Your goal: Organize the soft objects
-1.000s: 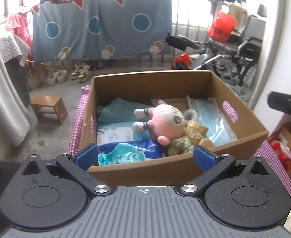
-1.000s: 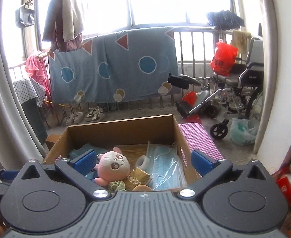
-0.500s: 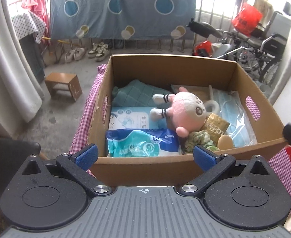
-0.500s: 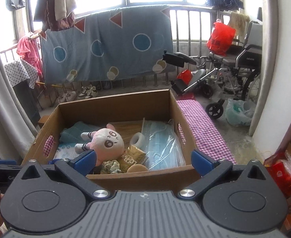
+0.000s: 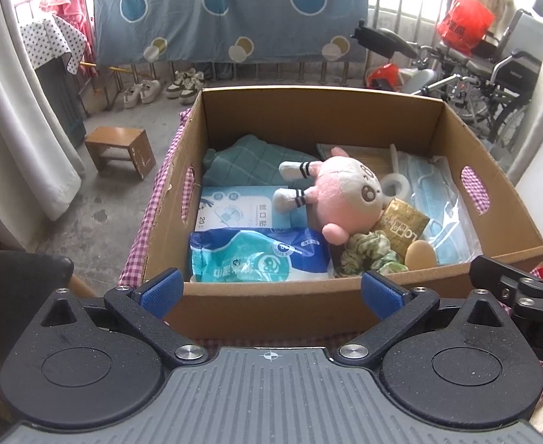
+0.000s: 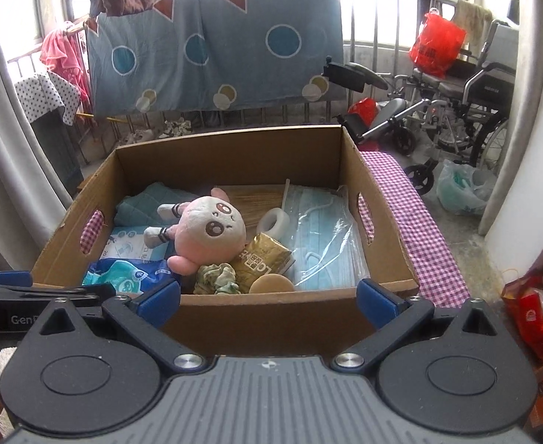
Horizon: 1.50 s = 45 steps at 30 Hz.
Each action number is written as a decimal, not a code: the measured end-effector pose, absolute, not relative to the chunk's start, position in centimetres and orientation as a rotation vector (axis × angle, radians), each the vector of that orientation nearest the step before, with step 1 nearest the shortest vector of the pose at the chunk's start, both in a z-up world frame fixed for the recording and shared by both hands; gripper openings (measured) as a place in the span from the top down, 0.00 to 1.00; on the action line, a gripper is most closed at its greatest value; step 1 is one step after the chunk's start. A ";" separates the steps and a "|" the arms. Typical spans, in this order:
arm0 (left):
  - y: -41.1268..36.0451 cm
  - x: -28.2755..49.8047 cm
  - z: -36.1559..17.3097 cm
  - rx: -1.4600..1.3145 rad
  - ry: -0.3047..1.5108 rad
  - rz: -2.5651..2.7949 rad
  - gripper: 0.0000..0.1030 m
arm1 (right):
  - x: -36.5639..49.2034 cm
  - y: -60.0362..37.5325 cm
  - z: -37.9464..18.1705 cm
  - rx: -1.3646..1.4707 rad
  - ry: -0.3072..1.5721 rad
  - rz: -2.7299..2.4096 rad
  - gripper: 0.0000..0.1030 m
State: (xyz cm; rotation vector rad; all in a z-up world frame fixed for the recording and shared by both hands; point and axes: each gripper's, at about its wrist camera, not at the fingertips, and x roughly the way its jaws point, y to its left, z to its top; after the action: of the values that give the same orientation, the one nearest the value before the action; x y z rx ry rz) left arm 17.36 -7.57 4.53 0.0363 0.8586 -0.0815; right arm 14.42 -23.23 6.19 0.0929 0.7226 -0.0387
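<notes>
Left tool: released, grasping nothing, lower centre of frame.
Right tool: released, grasping nothing.
Cardboard box: mid-frame, holds pink plush, green scrunchie.

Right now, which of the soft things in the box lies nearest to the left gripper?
The blue wipes packet, lying against the near wall just beyond the left gripper; the pink plush and green scrunchie lie further right.

Both grippers now closer over the cardboard box, looking down into it more steeply. Right gripper edges further into left view; left gripper likewise in right view.
</notes>
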 end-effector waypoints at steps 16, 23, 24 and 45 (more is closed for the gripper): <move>-7.8 17.1 4.6 0.041 0.854 -0.080 0.00 | 14.6 -23.2 6.0 0.048 0.733 -0.063 0.00; -7.6 17.1 4.5 0.038 0.858 -0.072 0.01 | 14.8 -23.1 6.0 0.044 0.735 -0.059 0.00; -7.6 17.1 4.5 0.038 0.858 -0.071 0.01 | 14.8 -23.1 6.0 0.044 0.735 -0.058 0.00; -7.6 17.1 4.4 0.039 0.864 -0.069 0.01 | 15.0 -23.0 5.9 0.040 0.738 -0.059 0.00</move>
State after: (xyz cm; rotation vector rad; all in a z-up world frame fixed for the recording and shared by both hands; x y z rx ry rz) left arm 17.15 -7.57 4.37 0.0391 0.8643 -0.0689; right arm 14.97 -23.00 5.87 0.0397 0.7383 -0.0587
